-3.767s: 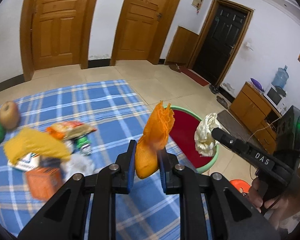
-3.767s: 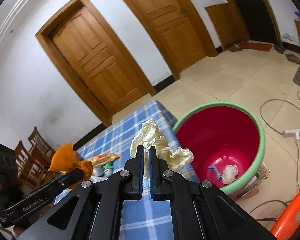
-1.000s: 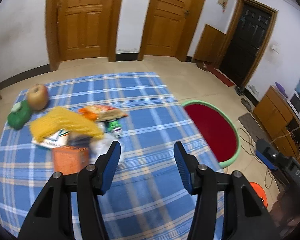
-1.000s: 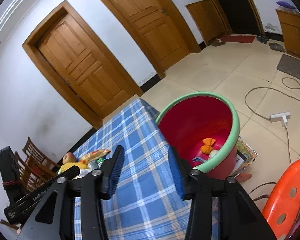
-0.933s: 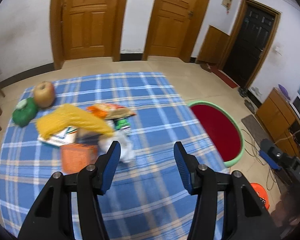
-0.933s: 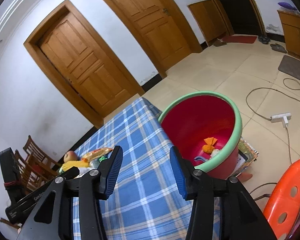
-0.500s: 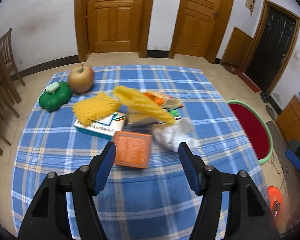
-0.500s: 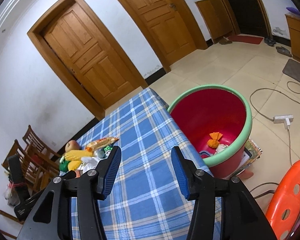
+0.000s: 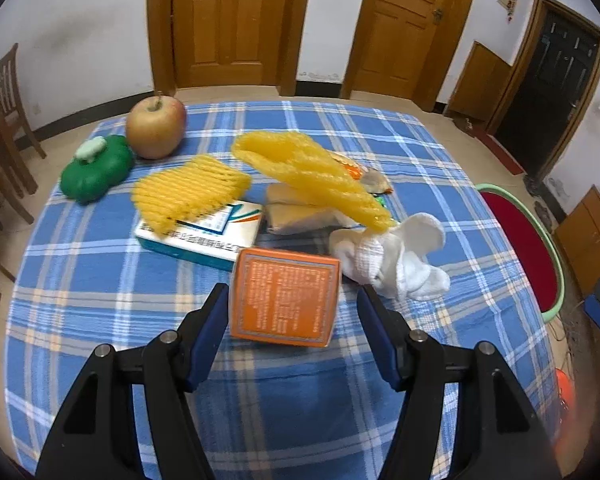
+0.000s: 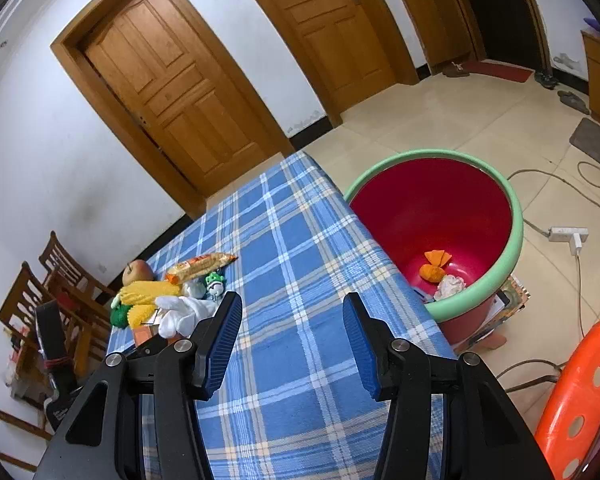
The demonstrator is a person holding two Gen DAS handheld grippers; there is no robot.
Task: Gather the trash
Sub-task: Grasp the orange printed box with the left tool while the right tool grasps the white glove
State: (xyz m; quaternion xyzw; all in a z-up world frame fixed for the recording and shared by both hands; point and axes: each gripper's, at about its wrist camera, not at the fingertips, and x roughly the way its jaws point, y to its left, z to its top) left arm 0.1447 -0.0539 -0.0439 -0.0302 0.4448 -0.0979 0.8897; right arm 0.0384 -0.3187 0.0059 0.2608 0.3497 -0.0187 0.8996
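Observation:
On the blue plaid tablecloth [image 9: 100,280] lies a heap of trash. My left gripper [image 9: 293,308] hangs open low over it, and the orange box [image 9: 284,300] sits between its fingers with a gap on the right side. Beside the box lie a crumpled white tissue [image 9: 392,260], two yellow foam nets [image 9: 312,176] [image 9: 188,192], a white-and-teal carton [image 9: 204,236] and a snack wrapper [image 9: 354,168]. Over the cloth near the bin, my right gripper [image 10: 292,320] is open and holds nothing. The red bin with the green rim [image 10: 516,216] holds an orange foam net [image 10: 434,266] and a paper wad [image 10: 450,284].
An apple [image 9: 156,126] and a green toy [image 9: 96,168] rest at the far left of the table. Wooden chairs [image 10: 40,292] stand beyond that end. An orange stool [image 10: 580,392] and a power strip with cables [image 10: 568,234] are on the floor by the bin.
My left gripper has swung from the bin side to the heap and come down, so the orange box now lies between its fingers. Both grippers have widened a little. The right one has shifted slightly.

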